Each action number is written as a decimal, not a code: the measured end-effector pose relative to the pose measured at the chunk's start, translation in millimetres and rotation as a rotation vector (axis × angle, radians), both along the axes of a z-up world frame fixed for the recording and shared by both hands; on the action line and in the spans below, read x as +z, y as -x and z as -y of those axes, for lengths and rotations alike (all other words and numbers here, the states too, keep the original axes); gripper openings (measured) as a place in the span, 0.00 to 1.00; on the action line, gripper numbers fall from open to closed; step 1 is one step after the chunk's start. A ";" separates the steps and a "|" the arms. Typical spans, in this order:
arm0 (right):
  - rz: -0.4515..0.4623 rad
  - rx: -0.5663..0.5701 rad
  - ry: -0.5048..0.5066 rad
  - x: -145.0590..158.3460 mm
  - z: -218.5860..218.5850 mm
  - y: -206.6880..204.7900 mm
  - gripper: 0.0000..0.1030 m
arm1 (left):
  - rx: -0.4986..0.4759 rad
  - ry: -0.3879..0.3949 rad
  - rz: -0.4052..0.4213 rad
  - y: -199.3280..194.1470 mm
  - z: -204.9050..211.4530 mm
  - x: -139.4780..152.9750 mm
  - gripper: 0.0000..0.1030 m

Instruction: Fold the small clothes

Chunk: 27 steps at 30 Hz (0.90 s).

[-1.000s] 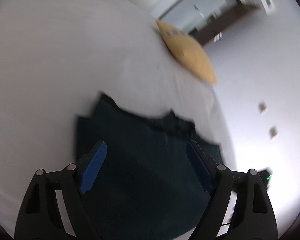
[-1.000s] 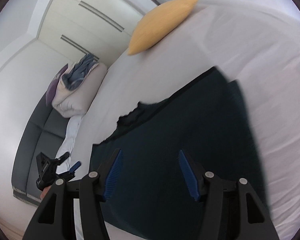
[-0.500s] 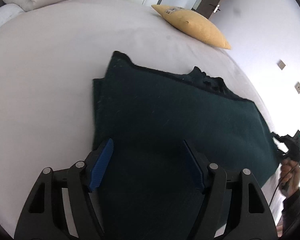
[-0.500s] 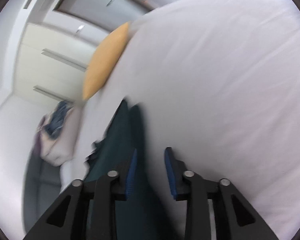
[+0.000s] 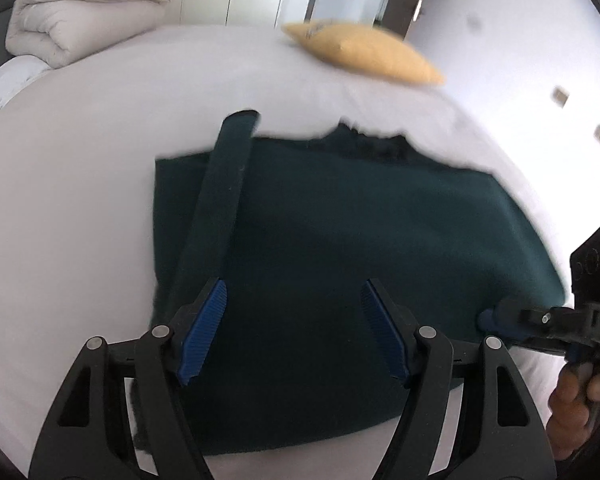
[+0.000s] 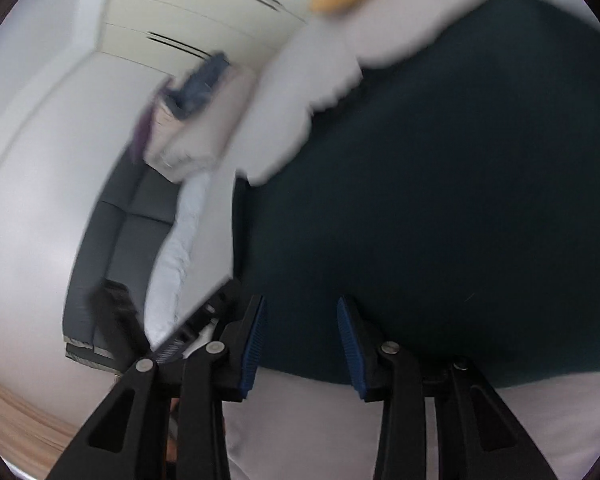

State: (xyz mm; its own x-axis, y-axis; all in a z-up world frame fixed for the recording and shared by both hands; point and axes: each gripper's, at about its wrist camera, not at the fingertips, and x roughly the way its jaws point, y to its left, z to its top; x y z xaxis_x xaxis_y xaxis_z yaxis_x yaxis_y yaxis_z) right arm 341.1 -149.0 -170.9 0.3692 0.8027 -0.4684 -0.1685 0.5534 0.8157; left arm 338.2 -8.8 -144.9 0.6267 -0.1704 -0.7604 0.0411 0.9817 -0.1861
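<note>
The dark green garment (image 5: 340,248) lay flat mid-bed, one sleeve folded across it; the left gripper (image 5: 292,332) hovered wide above its near hem, holding nothing; the right gripper (image 6: 300,340), jaws opening, stood at its corner; a yellow pillow (image 5: 364,56) lay near the white bed's (image 5: 80,160) far edge

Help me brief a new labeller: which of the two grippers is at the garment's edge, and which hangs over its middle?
The right gripper is at the garment's right edge, jaws opening. The left gripper hangs wide open over the middle.
</note>
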 end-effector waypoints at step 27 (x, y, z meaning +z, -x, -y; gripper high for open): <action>0.063 -0.181 -0.115 20.3 81.9 33.3 0.38 | -0.130 0.067 0.077 1.2 54.5 18.5 0.67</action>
